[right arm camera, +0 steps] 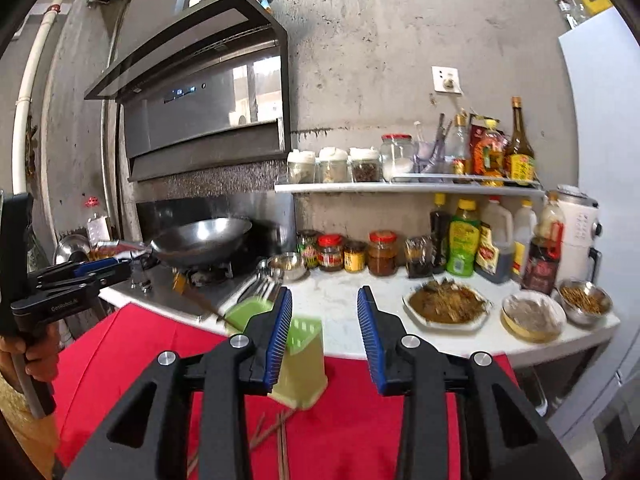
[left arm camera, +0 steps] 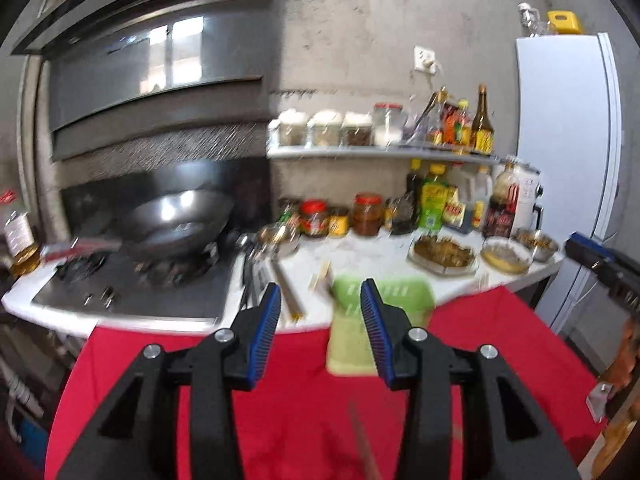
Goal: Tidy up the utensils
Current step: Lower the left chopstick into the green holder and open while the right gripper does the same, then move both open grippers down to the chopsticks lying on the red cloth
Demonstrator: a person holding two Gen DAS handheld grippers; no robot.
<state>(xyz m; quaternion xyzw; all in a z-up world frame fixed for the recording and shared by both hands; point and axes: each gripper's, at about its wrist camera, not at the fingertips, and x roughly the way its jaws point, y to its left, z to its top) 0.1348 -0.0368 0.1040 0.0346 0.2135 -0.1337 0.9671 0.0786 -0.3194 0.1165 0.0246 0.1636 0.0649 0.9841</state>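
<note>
A green slotted utensil holder (left arm camera: 352, 332) stands on the red cloth (left arm camera: 280, 400), just beyond my open, empty left gripper (left arm camera: 320, 300). In the right wrist view the holder (right arm camera: 300, 364) stands behind the left finger of my open, empty right gripper (right arm camera: 324, 304). Several brown chopsticks (right arm camera: 276, 436) lie on the red cloth (right arm camera: 120, 360) near the holder. More chopsticks (left arm camera: 290, 292) and spoons (right arm camera: 262, 284) lie on the white counter (right arm camera: 344, 300). The left gripper (right arm camera: 108, 270) shows at the left edge of the right wrist view.
A wok (right arm camera: 202, 242) sits on the gas stove (left arm camera: 132, 284). Jars and sauce bottles (right arm camera: 460, 248) line the wall and shelf (right arm camera: 400, 187). A plate of food (right arm camera: 446, 306) and two bowls (right arm camera: 532, 316) stand at the right. A white fridge (left arm camera: 568, 140) stands beyond.
</note>
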